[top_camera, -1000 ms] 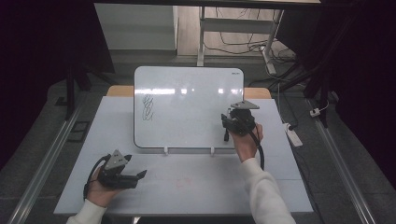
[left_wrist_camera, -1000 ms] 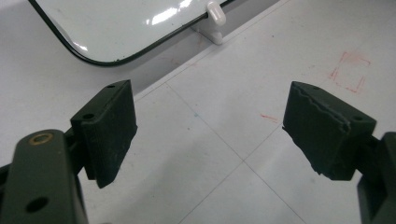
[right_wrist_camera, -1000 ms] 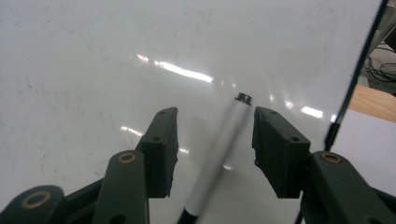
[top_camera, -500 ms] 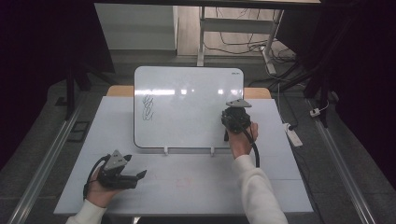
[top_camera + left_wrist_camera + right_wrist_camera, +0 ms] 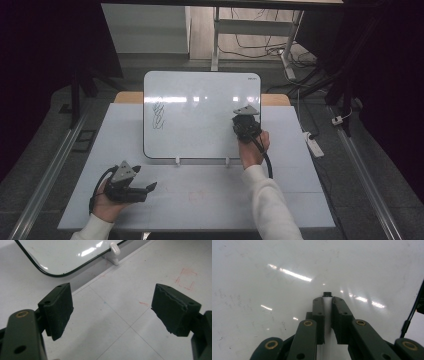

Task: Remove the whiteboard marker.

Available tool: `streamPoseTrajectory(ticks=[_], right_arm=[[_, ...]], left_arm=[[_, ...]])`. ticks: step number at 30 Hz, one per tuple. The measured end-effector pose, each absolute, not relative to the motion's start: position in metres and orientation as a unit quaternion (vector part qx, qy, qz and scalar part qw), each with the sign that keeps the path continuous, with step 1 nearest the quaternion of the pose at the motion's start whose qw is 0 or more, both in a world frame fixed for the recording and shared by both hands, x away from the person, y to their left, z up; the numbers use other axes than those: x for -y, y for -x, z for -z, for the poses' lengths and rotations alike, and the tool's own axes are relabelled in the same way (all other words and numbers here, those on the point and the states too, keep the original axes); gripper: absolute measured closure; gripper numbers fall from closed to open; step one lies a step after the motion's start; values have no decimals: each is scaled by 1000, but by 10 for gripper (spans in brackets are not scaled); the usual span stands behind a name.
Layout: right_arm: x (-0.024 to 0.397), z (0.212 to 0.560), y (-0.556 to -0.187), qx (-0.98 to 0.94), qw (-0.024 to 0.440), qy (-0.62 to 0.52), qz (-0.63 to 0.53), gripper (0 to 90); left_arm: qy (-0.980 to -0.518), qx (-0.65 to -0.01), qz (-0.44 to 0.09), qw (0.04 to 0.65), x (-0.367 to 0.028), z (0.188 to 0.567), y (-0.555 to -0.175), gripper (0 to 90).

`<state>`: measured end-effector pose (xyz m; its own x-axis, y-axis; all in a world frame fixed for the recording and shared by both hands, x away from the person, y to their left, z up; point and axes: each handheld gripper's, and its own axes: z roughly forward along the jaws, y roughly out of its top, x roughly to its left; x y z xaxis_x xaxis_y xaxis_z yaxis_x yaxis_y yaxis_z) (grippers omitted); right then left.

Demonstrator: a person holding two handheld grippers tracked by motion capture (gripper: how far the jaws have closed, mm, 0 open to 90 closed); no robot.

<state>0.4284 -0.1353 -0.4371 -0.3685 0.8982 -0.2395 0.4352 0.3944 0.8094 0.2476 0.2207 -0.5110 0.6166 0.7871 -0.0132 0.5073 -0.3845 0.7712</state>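
A whiteboard [image 5: 200,100] leans upright at the back of the white table [image 5: 280,200], with a dark scribble [image 5: 158,116] on its left part. My right gripper [image 5: 245,125] is held against the board's right side. Its jaws have just been closing and are now shut on a white marker [image 5: 327,312], whose black tip [image 5: 327,293] points at the board surface [image 5: 287,265]. I cannot tell whether the tip touches. My left gripper [image 5: 145,190] rests low at the table's front left, open with nothing between its fingers, seen also in the left gripper view [image 5: 110,312].
Two white clips [image 5: 177,161] hold the board's lower edge; one clip [image 5: 115,250] lies ahead of the left gripper. A faint red square [image 5: 186,278] is drawn on the table. A power strip [image 5: 312,144] lies on the floor to the right.
The right hand has shifted a little to the left across the board's right side. The left hand and its gripper have stayed in place.
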Motion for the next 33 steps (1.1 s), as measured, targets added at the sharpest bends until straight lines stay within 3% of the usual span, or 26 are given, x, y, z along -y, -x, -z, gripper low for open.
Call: streamPoseTrajectory(ticks=[8, 18, 33], right_arm=[[145, 432, -422, -755, 343, -425, -363, 811], [166, 423, -386, -740, 338, -369, -450, 811], [160, 418, -347, -753, 268, -284, -530, 810]], left_arm=[[-812, -401, -183, 383, -222, 513, -248, 184], [-798, -411, -180, 403, -220, 509, -249, 204], [-801, -372, -134, 449, -146, 475, -283, 238]])
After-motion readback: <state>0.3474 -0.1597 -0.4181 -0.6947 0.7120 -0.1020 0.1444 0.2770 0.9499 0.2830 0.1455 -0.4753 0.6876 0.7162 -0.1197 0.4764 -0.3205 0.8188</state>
